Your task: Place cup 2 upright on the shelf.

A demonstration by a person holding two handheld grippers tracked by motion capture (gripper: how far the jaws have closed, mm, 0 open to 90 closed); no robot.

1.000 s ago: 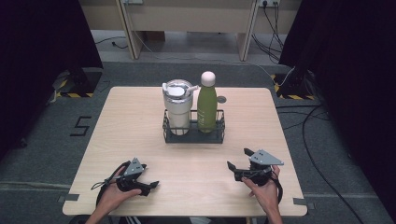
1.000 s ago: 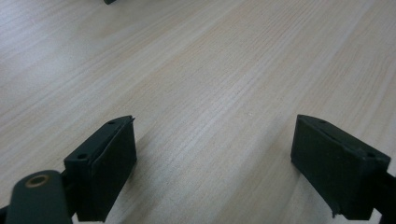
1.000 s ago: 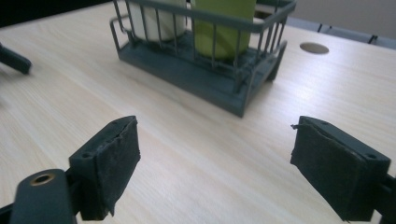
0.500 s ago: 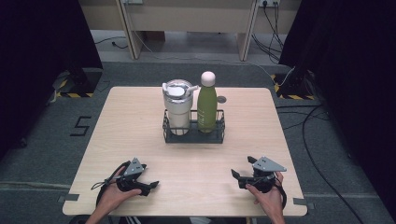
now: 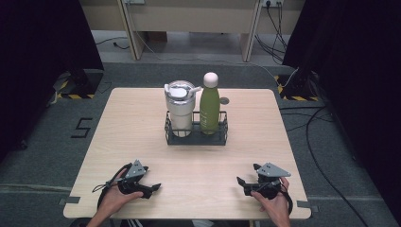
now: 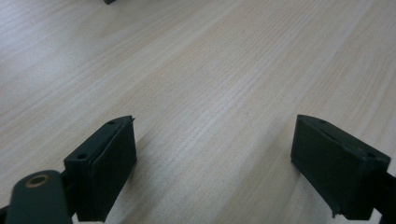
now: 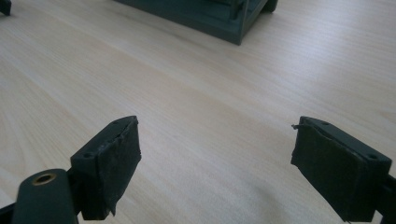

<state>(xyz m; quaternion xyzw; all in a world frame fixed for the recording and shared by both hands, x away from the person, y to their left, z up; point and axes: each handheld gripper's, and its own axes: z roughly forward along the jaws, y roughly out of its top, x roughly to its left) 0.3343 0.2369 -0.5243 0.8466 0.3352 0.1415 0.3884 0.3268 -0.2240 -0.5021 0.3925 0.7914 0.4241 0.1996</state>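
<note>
Both grippers were held low at the near edge of the worktop (image 5: pixel 142 123), the left gripper (image 5: pixel 150 189) and right gripper (image 5: pixel 242 182) each with fingers spread wide and empty, well apart from the black rack (image 5: pixel 196 137) at centre, where a tumbler (image 5: pixel 180 108) and green bottle (image 5: pixel 209 106) were kept upright.

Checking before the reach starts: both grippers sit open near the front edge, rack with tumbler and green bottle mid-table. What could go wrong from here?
1. The green bottle and the tumbler stand close side by side in the wire rack; a jaw going for one could knock the other.
2. The bottle is tall and narrow, so a high or off-centre pinch might tip it against the rack wall.
3. The left gripper and right gripper both face inward; converging on the rack, they could collide.
</note>
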